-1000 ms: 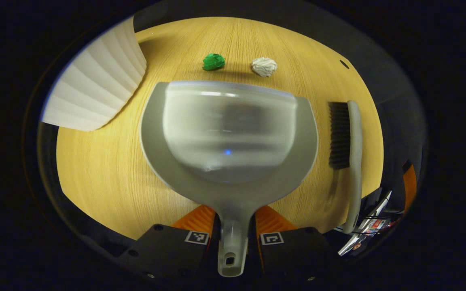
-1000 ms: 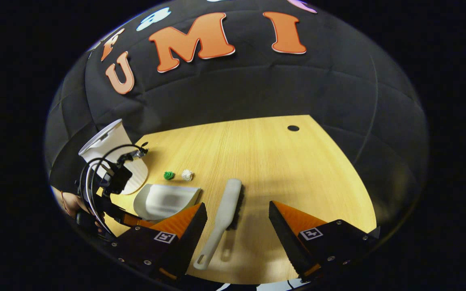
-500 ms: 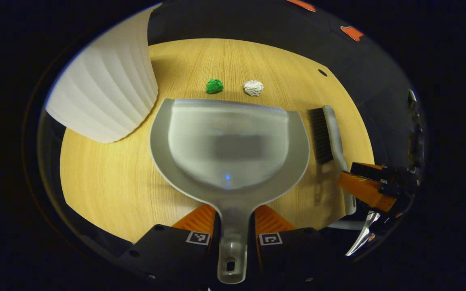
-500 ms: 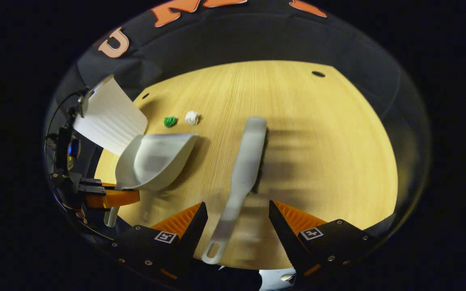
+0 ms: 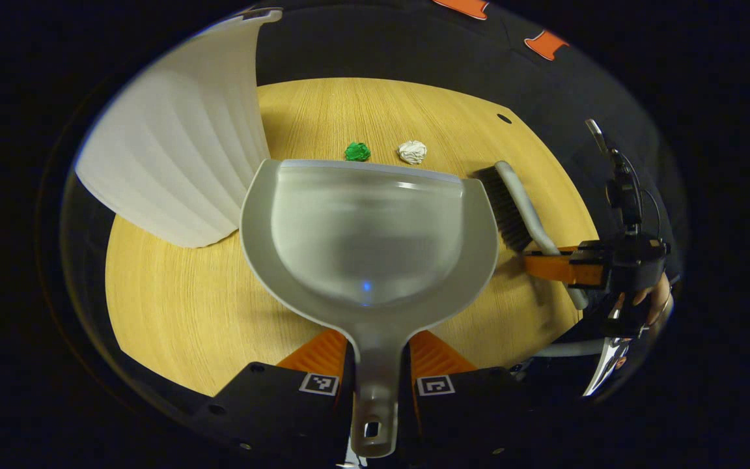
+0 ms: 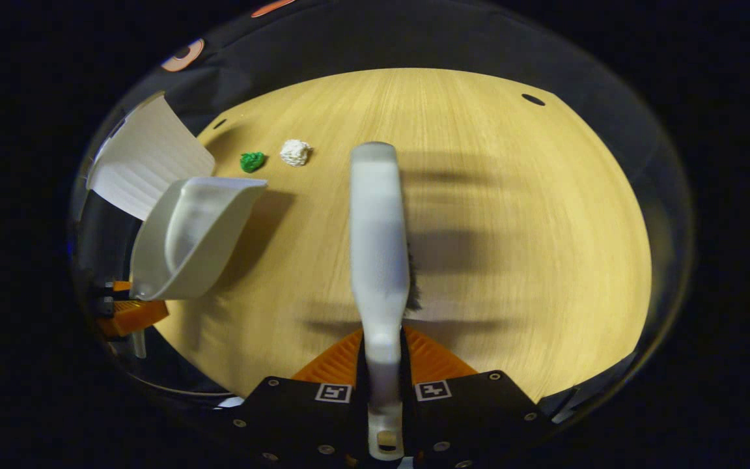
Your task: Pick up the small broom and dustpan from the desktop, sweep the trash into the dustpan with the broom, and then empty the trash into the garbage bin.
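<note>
While trash [image 5: 384, 152] lies beyond dustpan [image 5: 367, 241], broom [image 6: 378, 247] gripped

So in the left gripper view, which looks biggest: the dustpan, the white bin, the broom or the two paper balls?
1. Dustpan, though it sits nearest the camera.
2. White bin, partly cut off.
3. Broom.
4. White paper ball and green paper ball: about alike.

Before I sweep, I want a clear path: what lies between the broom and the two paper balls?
Bare wooden desktop. In the right gripper view nothing lies between the broom and the white ball or green ball.
</note>
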